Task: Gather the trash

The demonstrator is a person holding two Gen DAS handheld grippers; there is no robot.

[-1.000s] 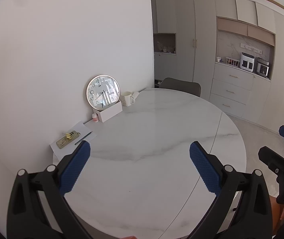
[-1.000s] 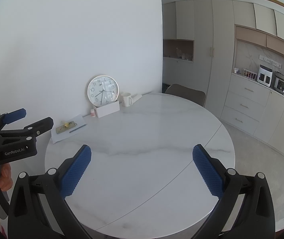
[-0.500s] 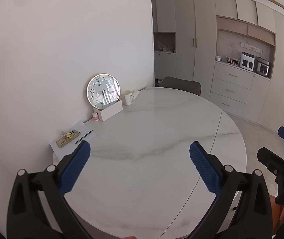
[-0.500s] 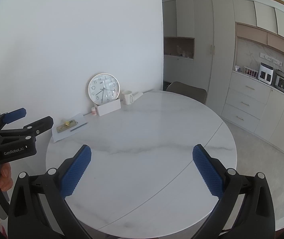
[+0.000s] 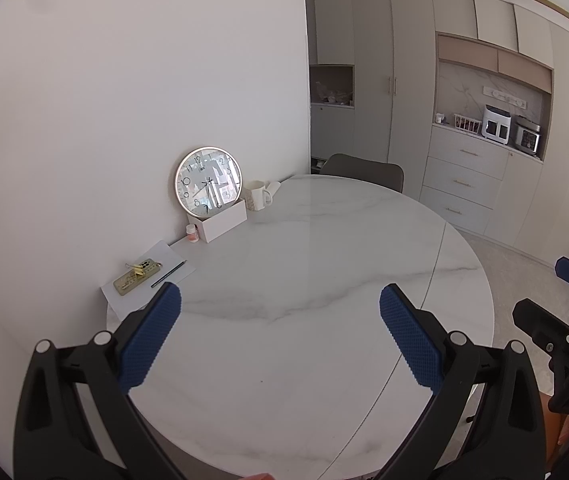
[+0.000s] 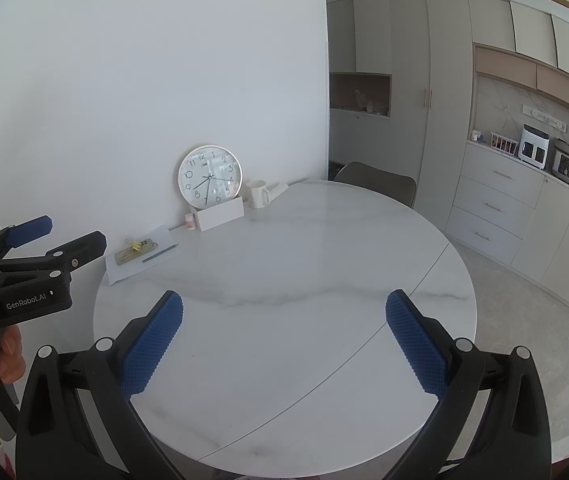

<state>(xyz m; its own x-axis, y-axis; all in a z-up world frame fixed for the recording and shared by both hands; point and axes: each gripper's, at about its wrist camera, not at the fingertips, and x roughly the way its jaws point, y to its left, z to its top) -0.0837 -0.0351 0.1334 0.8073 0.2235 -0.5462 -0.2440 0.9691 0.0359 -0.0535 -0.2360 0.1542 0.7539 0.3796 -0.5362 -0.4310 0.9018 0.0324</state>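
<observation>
1. Left gripper (image 5: 280,304) spread wide, blue textured pads (image 5: 150,340) well apart, nothing between them, held above near edge of round white marble table (image 5: 304,272).
2. Right gripper (image 6: 284,312) likewise spread wide, blue pads (image 6: 152,344) apart and empty, above same table, near side.
3. Seen in right wrist view at far left: left gripper body, black, "GenRobot.AI" label, fingertips of a hand (image 6: 6,354) on its handle.
4. Seen in left wrist view at far right: part of right gripper, black arm with blue pad.
5. Possible trash: small yellow crumpled bit (image 5: 138,271) on a gold-coloured flat rectangular item (image 5: 134,280), both on a white paper sheet (image 5: 164,256) at table's far-left edge by the wall. Pen (image 5: 168,274) lying on same sheet, just beside gold item.
6. Further along the wall: small bottle with pinkish contents (image 5: 192,234), touching or just beside a white box (image 5: 223,220); round wall clock (image 5: 208,181) propped behind box against white wall.
7. White mug (image 5: 257,196) right of clock, pale object behind it, unclear what.
8. Grey chair back (image 5: 362,170) at far side of table.
9. Cabinets with drawers at right, two countertop appliances (image 5: 510,128) in niche.
</observation>
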